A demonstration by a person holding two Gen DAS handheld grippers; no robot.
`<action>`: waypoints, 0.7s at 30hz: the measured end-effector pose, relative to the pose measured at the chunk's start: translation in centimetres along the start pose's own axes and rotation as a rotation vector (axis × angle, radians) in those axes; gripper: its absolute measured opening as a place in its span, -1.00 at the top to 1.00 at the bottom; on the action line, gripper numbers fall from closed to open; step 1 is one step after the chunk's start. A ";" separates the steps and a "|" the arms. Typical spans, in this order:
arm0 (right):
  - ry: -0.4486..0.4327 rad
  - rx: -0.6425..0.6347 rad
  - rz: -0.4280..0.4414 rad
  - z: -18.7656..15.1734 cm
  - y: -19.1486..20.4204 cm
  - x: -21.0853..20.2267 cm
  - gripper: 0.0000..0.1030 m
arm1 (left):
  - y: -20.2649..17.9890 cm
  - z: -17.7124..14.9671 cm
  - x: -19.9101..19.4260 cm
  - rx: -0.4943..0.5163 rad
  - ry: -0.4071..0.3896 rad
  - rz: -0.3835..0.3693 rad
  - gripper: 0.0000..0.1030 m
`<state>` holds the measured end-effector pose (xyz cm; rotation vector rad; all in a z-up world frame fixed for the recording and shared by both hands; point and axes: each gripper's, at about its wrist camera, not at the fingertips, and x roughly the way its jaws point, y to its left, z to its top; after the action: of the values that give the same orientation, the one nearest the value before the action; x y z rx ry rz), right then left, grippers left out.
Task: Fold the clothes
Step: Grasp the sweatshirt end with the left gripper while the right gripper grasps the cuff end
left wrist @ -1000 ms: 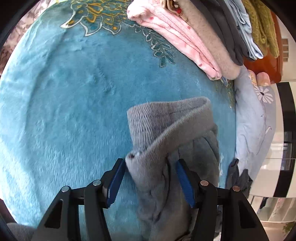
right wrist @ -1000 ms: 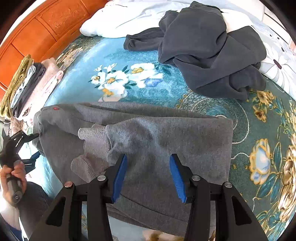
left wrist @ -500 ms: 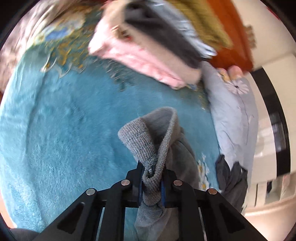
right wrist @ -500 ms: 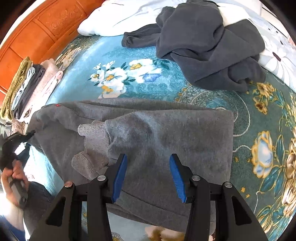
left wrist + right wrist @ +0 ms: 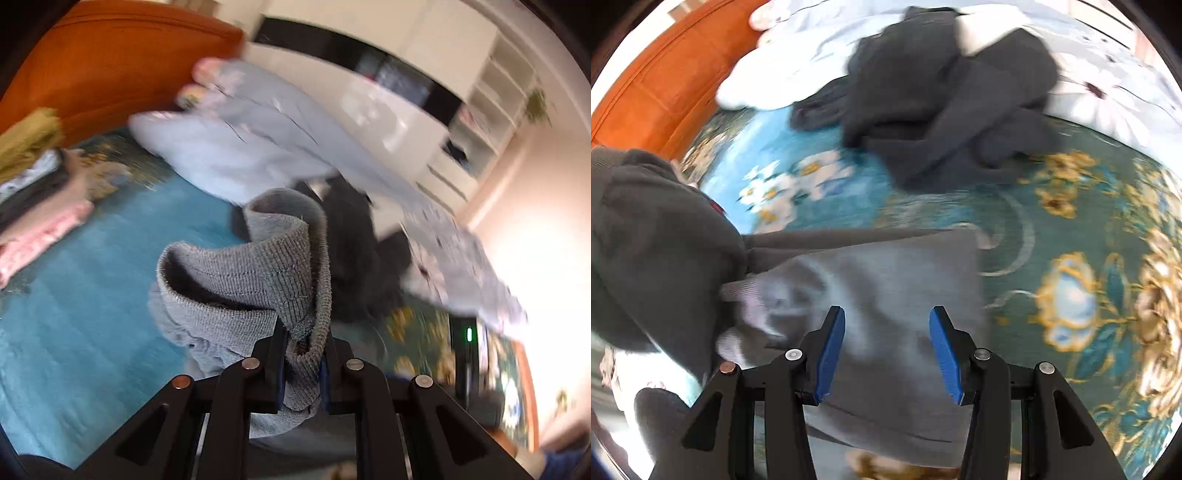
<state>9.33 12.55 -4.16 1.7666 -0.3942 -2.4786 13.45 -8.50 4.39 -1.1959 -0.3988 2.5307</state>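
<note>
Bed with teal floral blanket [image 5: 1015, 206], orange wooden headboard [image 5: 110, 62] behind; both views motion-blurred. Left claw [image 5: 303, 354] pressed together, pinching the ribbed hem of the grey sweater [image 5: 258, 273], lifted clear of the blanket, cuff curling over the fingers [image 5: 275, 354]. In the right wrist view that sweater [image 5: 886, 295] lies partly flat on the blanket at centre, its left part raised up in a dark bunch at the frame's left edge. Right claw [image 5: 886, 347] spread wide, blue pads [image 5: 831, 350] hovering above the flat grey fabric; contact unclear. Dark grey garment [image 5: 945, 85] crumpled farther back, resting partly on the pale floral duvet [image 5: 1108, 96]. Stack of folded clothes [image 5: 33, 192], pink at bottom and olive on top, near the headboard. White cabinets [image 5: 461, 110] in background.
</note>
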 end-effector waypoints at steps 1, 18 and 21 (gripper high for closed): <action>0.002 0.025 -0.018 -0.1 -1.3 -0.2 0.05 | -1.1 -0.9 1.4 0.017 0.060 -0.009 0.72; 0.038 0.312 -0.032 -2.0 -9.4 -0.5 0.05 | -5.0 -4.0 5.4 0.046 0.347 -0.156 -0.05; -0.003 0.283 0.017 -1.0 -8.7 -1.4 0.05 | -1.9 -3.0 2.9 -0.047 0.244 -0.199 -0.17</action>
<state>11.55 21.06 -5.32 1.8438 -0.7922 -2.5170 14.30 -5.28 1.25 -1.3889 -0.4922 2.1878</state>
